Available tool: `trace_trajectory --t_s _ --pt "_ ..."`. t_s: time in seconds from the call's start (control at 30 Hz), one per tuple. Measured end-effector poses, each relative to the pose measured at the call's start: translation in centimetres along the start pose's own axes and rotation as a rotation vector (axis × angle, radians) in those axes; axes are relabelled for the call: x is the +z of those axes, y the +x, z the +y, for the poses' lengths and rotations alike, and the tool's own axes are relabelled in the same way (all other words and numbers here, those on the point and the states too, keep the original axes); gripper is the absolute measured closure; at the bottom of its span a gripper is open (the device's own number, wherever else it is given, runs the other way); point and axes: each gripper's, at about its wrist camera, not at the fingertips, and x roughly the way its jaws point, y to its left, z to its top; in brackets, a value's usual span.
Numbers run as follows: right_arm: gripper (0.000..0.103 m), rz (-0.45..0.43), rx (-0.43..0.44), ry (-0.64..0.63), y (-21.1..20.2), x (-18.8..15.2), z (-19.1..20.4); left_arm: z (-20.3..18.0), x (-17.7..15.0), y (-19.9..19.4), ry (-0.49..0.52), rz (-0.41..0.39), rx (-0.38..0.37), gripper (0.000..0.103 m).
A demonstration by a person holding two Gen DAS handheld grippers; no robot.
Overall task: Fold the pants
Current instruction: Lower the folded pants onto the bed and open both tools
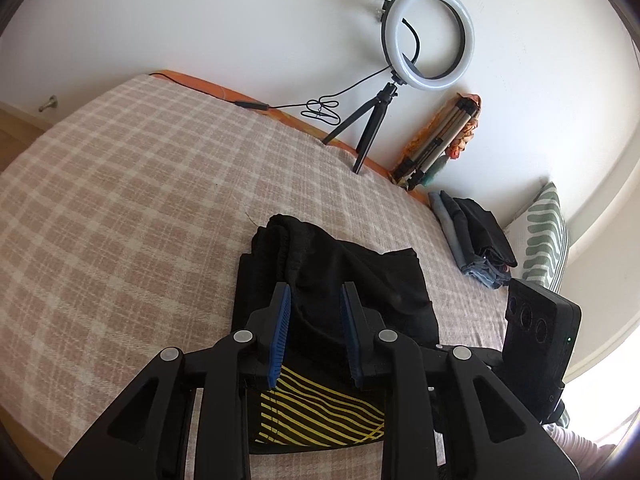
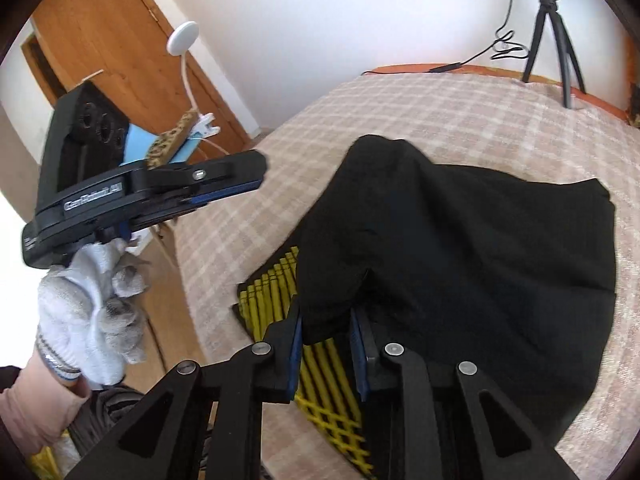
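Left wrist view: a wide bed (image 1: 120,200) fills most of the scene, covered in a soft pink and cream checked blanket, with an orange edge running along a white wall (image 1: 200,20). To my left and ahead the blanket lies bare right out to the bed's edge.

The black pants (image 1: 340,280) lie partly folded on the blanket just ahead of me, a matte, limp bundle. Its long axis runs away from me toward the wall, with a rumpled end farthest off. Beneath its near end a black cloth with yellow stripes (image 1: 320,416) shows.

A stack of folded clothes (image 1: 476,240) sits at the far right, near a green-patterned pillow (image 1: 544,236). A ring light (image 1: 430,36) on a small tripod stands at the wall edge.

My left gripper (image 1: 316,332) is held over the pants, its blue-padded jaws partly open and gripping nothing.

In the right wrist view, my right gripper (image 2: 326,350) has its jaws partly open, with a corner of the black pants (image 2: 460,260) hanging between them; I cannot tell whether they pinch it.
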Motion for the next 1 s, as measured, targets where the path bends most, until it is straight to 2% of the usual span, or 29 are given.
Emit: trace_trajectory --t_s 0.07,0.1,0.23,0.27,0.37,0.43,0.53,0.57,0.7,0.8,0.87,0.9,1.0 --pt "0.073 0.049 0.064 -0.042 0.3 -0.3 1.7 0.2 0.1 -0.3 -0.008 -0.01 0.003 0.079" --pt "0.064 0.057 0.079 -0.058 0.1 -0.4 2.4 0.2 0.1 -0.4 -0.008 -0.014 0.005 0.079" --pt "0.061 -0.013 0.113 -0.017 -2.5 -0.6 1.4 -0.5 -0.3 -0.2 0.017 -0.005 0.01 0.08" --pt "0.061 -0.043 0.087 0.003 -3.4 -0.6 0.6 -0.9 -0.5 -0.1 0.028 0.0 0.003 0.08" --pt "0.06 -0.137 -0.085 0.039 -6.3 0.0 -2.5 -2.2 -1.3 0.7 0.074 0.032 -0.019 0.079" --pt "0.052 -0.183 -0.179 0.083 -7.8 0.9 -5.2 -3.2 -2.0 1.7 0.113 0.074 -0.031 0.079" --pt "0.045 -0.219 -0.324 0.121 -8.8 2.3 -8.9 -4.2 -3.1 3.3 0.17 0.127 -0.009 0.079" --pt "0.045 -0.212 -0.341 0.146 -8.7 2.8 -10.2 -4.2 -3.3 3.6 0.18 0.14 -0.001 0.079" --pt "0.045 -0.13 -0.313 0.232 -6.9 4.5 -14.7 -3.6 -3.8 4.6 0.178 0.169 0.035 0.079" --pt "0.045 -0.1 -0.253 0.257 -5.8 4.5 -16.0 -2.8 -3.8 4.9 0.169 0.173 0.06 0.079" --pt "0.056 -0.098 -0.235 0.246 -5.1 4.6 -16.0 -2.2 -3.7 4.9 0.155 0.177 0.07 0.079" --pt "0.08 -0.09 -0.228 0.234 -4.8 4.8 -16.0 -2.0 -3.7 4.9 0.151 0.178 0.074 0.079" --pt "0.091 -0.098 -0.252 0.198 -4.2 5.6 -16.2 -1.4 -3.8 5.0 0.145 0.196 0.08 0.079"
